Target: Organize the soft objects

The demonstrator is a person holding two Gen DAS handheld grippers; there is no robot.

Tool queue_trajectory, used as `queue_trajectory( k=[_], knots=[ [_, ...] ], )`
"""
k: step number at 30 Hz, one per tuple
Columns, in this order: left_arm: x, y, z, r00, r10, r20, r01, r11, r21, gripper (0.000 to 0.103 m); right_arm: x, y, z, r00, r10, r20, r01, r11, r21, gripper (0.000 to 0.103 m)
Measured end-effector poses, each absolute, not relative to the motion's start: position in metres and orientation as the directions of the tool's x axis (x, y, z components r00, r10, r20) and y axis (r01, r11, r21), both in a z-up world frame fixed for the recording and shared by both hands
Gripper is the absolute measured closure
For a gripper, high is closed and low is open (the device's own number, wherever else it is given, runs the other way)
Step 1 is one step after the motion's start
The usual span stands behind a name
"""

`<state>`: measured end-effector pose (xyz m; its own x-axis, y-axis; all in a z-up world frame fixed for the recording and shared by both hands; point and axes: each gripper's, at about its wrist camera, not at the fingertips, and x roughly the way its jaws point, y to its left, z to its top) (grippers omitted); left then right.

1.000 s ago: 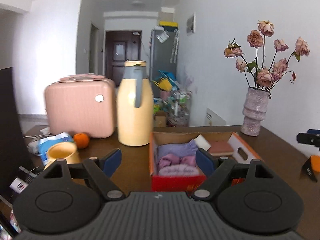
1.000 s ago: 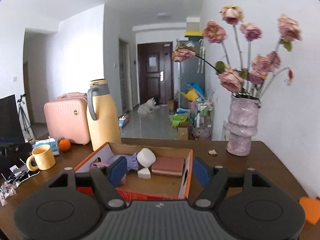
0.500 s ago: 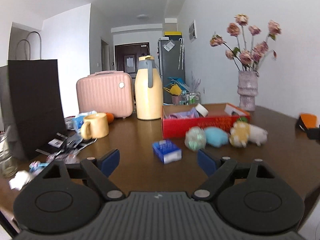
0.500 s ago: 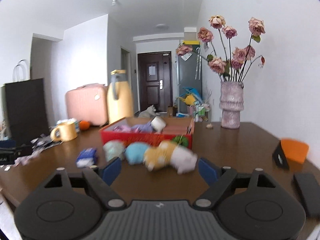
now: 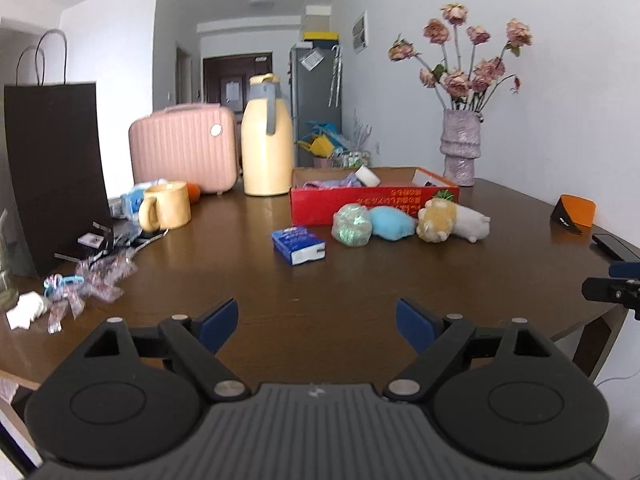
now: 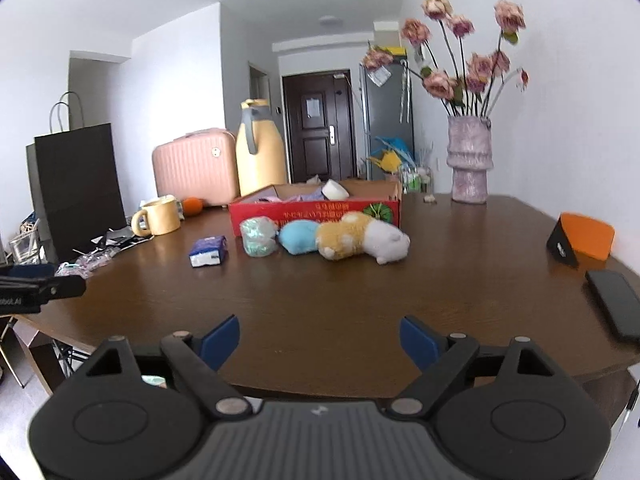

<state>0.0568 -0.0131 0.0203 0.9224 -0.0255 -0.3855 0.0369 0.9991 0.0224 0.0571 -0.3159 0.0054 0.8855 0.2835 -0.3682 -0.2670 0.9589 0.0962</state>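
A red cardboard box (image 5: 374, 202) (image 6: 316, 212) holding soft purple cloths stands mid-table. In front of it lie a green wrapped ball (image 5: 351, 225) (image 6: 259, 237), a blue plush (image 5: 392, 222) (image 6: 298, 238), a yellow plush (image 5: 437, 220) (image 6: 346, 236) and a white plush (image 5: 472, 227) (image 6: 386, 244). A blue tissue pack (image 5: 299, 245) (image 6: 209, 251) lies to their left. My left gripper (image 5: 316, 326) and right gripper (image 6: 320, 338) are both open and empty, well back over the table's near edge.
A yellow thermos (image 5: 267, 138), pink case (image 5: 184, 150), yellow mug (image 5: 166, 205), black paper bag (image 5: 52, 172) and wrapper clutter (image 5: 80, 280) fill the left. A flower vase (image 5: 460, 148) stands back right. An orange stand (image 6: 582, 240) and phone (image 6: 614, 304) lie right.
Both grippers have pulled back far from the box toward the near table edge and lowered. The plush toys and tissue pack in front of the box have come into view.
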Motion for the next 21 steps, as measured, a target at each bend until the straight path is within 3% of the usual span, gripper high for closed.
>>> queue_trajectory(
  k=[15,21],
  knots=[
    [0.159,0.010,0.002,0.857,-0.047,-0.512,0.017,0.998,-0.063,0.015,0.133,-0.306,0.010,0.857,0.261,-0.444,-0.232,0.965,0.119,0.019],
    [0.233,0.039,0.001,0.855,-0.052,-0.516,0.043,0.999,-0.030,0.017,0.186,-0.280,0.007,0.821,0.292,-0.490,-0.252,0.956,0.149,0.029]
  ],
)
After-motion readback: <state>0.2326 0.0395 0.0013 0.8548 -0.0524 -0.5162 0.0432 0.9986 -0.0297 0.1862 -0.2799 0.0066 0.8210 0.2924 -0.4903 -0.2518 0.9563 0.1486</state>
